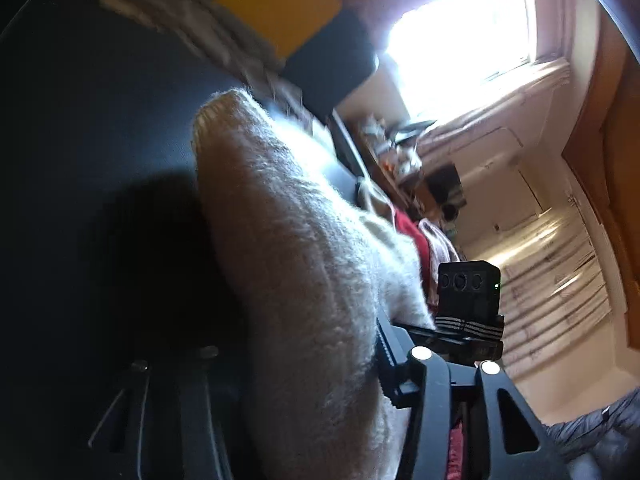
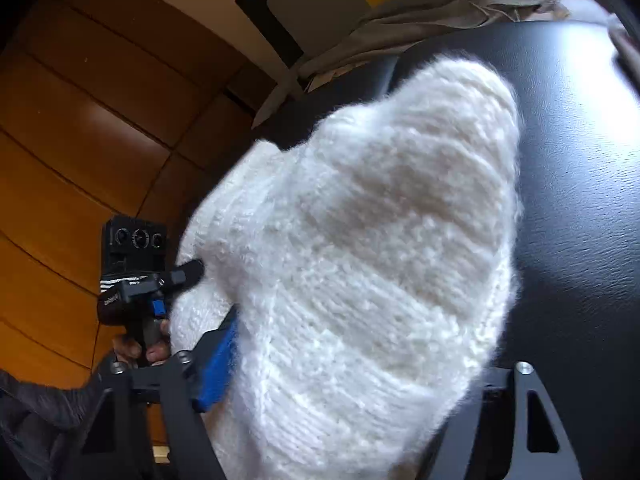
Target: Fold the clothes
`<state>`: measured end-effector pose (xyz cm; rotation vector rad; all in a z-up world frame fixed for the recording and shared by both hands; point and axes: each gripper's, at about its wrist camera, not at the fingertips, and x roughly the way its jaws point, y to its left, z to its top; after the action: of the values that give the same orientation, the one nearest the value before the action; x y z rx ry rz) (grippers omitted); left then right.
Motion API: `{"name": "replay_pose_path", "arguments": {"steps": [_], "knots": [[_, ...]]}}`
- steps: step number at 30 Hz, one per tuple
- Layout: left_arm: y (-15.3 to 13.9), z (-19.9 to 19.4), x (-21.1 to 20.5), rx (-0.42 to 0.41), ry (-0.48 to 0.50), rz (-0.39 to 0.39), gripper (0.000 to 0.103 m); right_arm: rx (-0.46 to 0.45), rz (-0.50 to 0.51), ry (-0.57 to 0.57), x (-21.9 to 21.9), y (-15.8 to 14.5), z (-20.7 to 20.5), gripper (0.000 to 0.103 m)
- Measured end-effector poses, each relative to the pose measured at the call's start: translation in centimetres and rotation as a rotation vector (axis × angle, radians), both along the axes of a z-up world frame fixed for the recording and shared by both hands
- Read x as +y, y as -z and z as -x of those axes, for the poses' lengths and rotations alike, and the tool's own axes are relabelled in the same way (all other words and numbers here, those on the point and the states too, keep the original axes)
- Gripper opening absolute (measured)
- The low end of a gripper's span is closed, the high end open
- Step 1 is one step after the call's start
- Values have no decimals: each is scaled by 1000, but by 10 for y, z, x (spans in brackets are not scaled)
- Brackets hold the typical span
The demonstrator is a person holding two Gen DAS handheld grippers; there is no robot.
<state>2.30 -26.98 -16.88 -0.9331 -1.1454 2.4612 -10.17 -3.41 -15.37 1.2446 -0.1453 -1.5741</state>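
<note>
Right gripper [image 2: 320,420] clamped on white knit sweater [image 2: 360,240], left gripper [image 2: 188,276] alongside pinching the same edge, garment running straight ahead from both over black table [image 2: 580,160], long axis away, neither gripper nearer.

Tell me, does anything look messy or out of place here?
Mostly no. The white knitted garment is bunched into a lump between the two grippers rather than lying flat on the black surface, which fits folding under way. Behind it, a crumpled beige cloth lies heaped at the surface's far edge, unfolded.
</note>
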Motion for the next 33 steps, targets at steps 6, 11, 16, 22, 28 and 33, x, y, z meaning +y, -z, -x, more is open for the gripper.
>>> {"name": "replay_pose_path", "arguments": {"steps": [6, 11, 16, 22, 28, 33], "knots": [[-23, -102, -69, 43, -243, 54, 48, 3, 36, -171, -92, -12, -39, 63], [-48, -188, -143, 59, -496, 142, 48, 25, 87, -406, -238, -29, -84, 63], [-61, -254, -220, 20, -731, 238, 49, 78, 99, -605, -382, -47, -138, 63], [-20, -287, -286, -154, -957, 237, 49, 170, 28, -712, -505, -39, -190, 60], [4, -305, -310, -246, -1066, 233, 58, 237, -42, -730, -556, -6, -206, 82], [-33, -315, -296, -276, -1113, 419, 62, 454, -2, -701, -544, -28, -203, 83]]}}
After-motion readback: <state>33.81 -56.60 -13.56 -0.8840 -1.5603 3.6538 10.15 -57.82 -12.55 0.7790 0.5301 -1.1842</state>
